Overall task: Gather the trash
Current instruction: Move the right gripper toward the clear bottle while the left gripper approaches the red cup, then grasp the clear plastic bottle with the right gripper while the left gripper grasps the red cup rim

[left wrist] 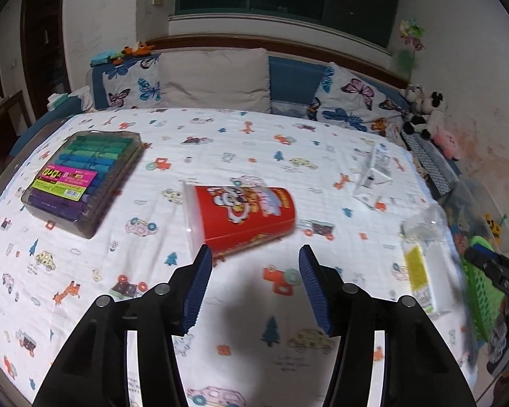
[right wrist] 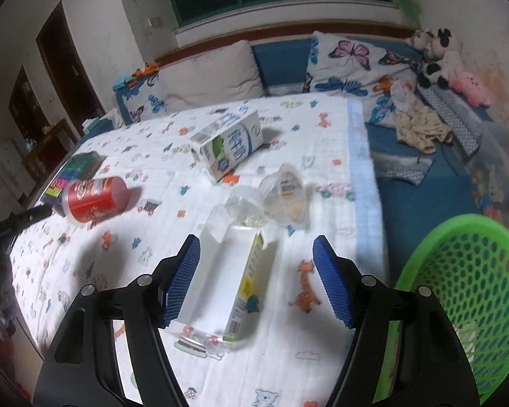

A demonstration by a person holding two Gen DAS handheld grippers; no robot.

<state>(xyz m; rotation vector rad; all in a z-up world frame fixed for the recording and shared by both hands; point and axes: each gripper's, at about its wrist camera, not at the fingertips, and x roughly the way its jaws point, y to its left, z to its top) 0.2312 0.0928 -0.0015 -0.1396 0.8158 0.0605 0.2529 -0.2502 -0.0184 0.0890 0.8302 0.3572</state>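
Both tongs open, gripping nothing. Ahead of left tongs [left wrist: 254, 264]: one red can [left wrist: 242, 215] lying down, one marker box [left wrist: 85, 176] far left. Between right tongs [right wrist: 256, 254]: one clear bottle [right wrist: 227, 271], untouched. Beyond: one milk carton [right wrist: 227, 142], perhaps one plastic cup [right wrist: 285, 196]. Right: one green basket [right wrist: 465, 288].

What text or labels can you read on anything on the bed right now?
Nothing reads cleanly in either view.
Milk carton: large blue characters, too blurred to quote.
Red can: cartoon print, lettering unreadable.
Marker case: pink and yellow label, print too small.
Clear bottle: yellow label, blurred.
Plastic cup: label blurred.
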